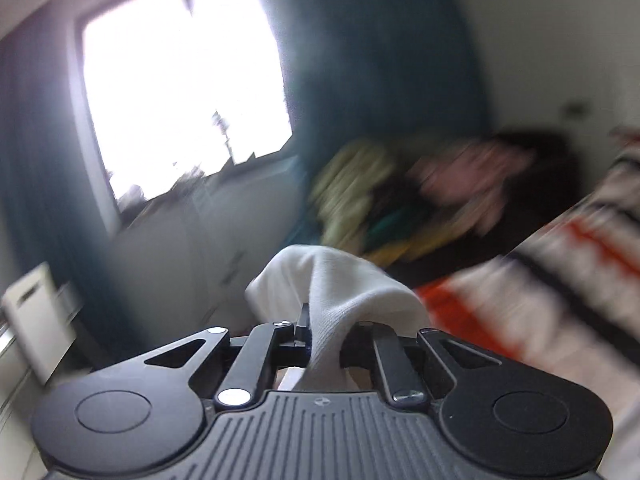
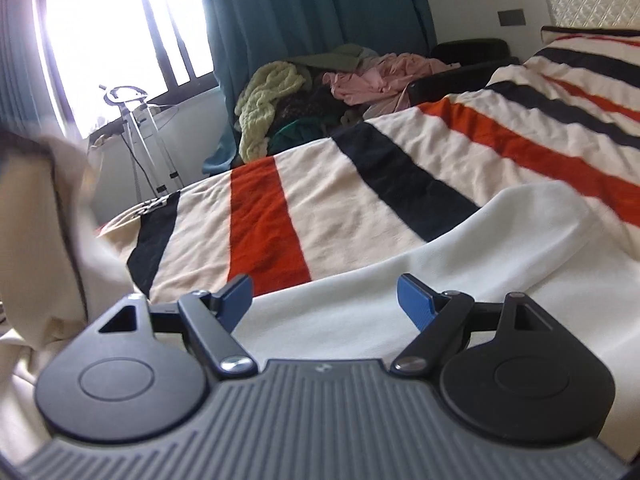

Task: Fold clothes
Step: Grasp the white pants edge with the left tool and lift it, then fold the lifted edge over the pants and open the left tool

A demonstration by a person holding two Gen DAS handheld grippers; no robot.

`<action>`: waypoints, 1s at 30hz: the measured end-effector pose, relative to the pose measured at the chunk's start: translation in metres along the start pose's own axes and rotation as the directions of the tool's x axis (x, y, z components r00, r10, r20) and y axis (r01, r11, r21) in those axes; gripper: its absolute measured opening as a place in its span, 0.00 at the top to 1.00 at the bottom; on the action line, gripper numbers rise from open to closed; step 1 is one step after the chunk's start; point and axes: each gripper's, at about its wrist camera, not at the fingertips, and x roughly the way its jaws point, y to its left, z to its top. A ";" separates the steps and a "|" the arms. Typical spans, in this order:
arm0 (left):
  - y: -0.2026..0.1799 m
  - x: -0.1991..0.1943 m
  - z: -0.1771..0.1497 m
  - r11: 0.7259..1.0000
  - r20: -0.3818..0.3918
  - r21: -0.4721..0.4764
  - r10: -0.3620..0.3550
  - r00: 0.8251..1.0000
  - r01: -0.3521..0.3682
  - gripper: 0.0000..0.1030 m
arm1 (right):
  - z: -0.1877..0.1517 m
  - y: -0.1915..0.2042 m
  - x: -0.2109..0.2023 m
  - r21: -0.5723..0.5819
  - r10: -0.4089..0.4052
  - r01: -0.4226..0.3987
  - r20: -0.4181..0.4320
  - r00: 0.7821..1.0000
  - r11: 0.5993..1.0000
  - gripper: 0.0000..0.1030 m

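My left gripper (image 1: 320,332) is shut on a fold of the white garment (image 1: 332,284) and holds it up in the air; the view behind is motion-blurred. In the right wrist view the same white garment (image 2: 400,280) lies spread on the striped bed, with one part lifted at the far left (image 2: 60,208). My right gripper (image 2: 325,300) is open, its blue pads (image 2: 416,304) wide apart just above the cloth, holding nothing.
The bed has a blanket (image 2: 360,184) with cream, orange and navy stripes. A pile of clothes (image 2: 320,96) sits on a dark chair beyond the bed. Teal curtains (image 2: 312,12) and a bright window (image 2: 104,32) stand behind. A metal stand (image 2: 136,120) is near the window.
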 end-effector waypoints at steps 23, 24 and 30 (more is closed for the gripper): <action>-0.150 0.204 -0.020 0.994 0.074 0.104 -0.041 0.996 0.033 0.94 | -0.001 -0.040 0.016 0.173 -0.124 0.122 0.005 0.992 0.977 0.21; -0.151 0.222 -0.028 0.995 0.062 0.094 -0.022 0.998 0.016 0.94 | -0.003 -0.040 0.019 0.170 -0.123 0.121 0.002 0.992 0.978 0.21; -0.125 0.243 -0.047 0.999 -0.029 -0.032 0.038 0.999 -0.038 0.31 | -0.009 -0.037 0.034 0.158 -0.107 0.109 -0.023 0.994 0.981 0.21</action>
